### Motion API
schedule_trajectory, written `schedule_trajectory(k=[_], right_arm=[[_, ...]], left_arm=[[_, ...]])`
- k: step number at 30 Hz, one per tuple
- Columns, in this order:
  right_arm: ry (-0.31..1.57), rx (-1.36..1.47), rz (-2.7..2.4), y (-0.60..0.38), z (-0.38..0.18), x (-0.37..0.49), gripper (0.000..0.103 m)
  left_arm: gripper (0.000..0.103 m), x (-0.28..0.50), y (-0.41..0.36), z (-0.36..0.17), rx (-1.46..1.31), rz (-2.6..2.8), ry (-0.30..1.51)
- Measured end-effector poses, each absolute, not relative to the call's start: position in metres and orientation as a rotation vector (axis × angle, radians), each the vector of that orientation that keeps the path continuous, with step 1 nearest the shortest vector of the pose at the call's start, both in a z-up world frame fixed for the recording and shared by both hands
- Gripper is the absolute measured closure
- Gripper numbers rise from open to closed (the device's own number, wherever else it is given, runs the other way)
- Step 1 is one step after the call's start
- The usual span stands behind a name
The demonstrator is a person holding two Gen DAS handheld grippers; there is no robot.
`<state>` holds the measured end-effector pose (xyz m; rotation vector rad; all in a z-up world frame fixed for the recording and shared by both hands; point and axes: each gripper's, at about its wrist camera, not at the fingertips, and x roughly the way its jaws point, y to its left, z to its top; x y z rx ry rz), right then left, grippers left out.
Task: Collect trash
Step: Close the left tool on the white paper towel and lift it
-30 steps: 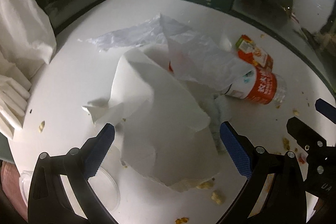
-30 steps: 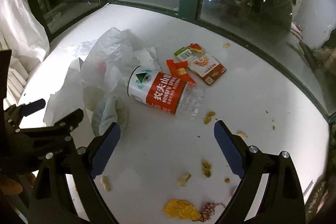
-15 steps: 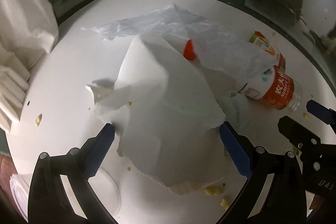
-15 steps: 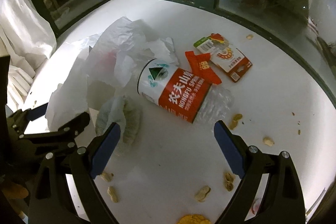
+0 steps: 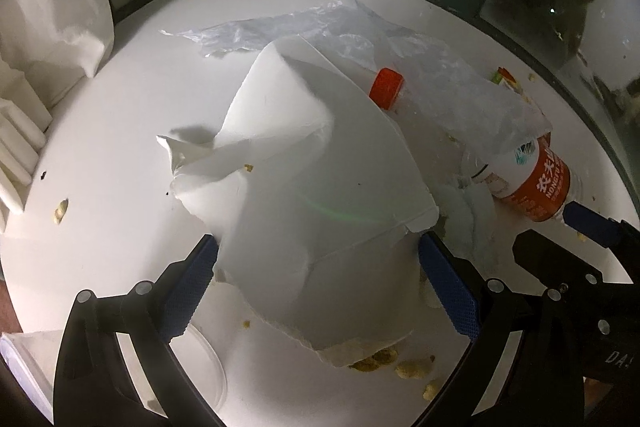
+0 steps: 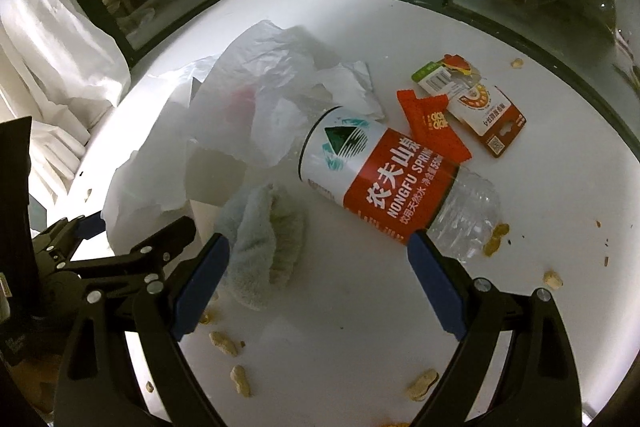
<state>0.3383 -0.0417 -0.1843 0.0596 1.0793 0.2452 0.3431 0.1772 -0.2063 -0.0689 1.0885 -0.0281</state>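
Both sets of jaws stand wide and hold nothing: our left gripper [image 5: 318,283] straddles the big crumpled white paper [image 5: 320,179], our right gripper [image 6: 320,263] frames the bottle [image 6: 384,175] lying on the white worktop [image 6: 540,195]. We judge this the approach before a first pick; next we must sink and close, the paper likely crushing, the bottle apt to roll. The plastic bag [image 6: 260,83] hides the bottle's neck, the paper covers whatever lies beneath, and wrappers [image 6: 472,107], a cloth [image 6: 264,239] and peanut shells [image 6: 422,385] wait.
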Motion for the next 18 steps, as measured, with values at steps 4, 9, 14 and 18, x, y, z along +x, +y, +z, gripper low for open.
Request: schedule_trajectory(k=[4,9,14,18], right_arm=[[1.089,0.056,0.252,-0.041,-0.1877,0.3406,0.016],[1.093,0.052,0.252,-0.0379,-0.1891,0.3413,0.015],[1.091,0.047,0.249,-0.0387,-0.1884,0.341,0.015],[1.088,0.045,0.239,-0.0405,-0.1862,0.3409,0.015]], left_arm=[[0.014,0.3457,0.1775,-0.2084,-0.078,-0.028,1.085],[0.042,0.3482,0.1799,-0.2088,-0.096,-0.05,1.08],[0.054,0.3504,0.1806,-0.2102,-0.106,-0.047,1.092],[0.094,0.349,0.1757,-0.2046,-0.09,-0.096,1.077]])
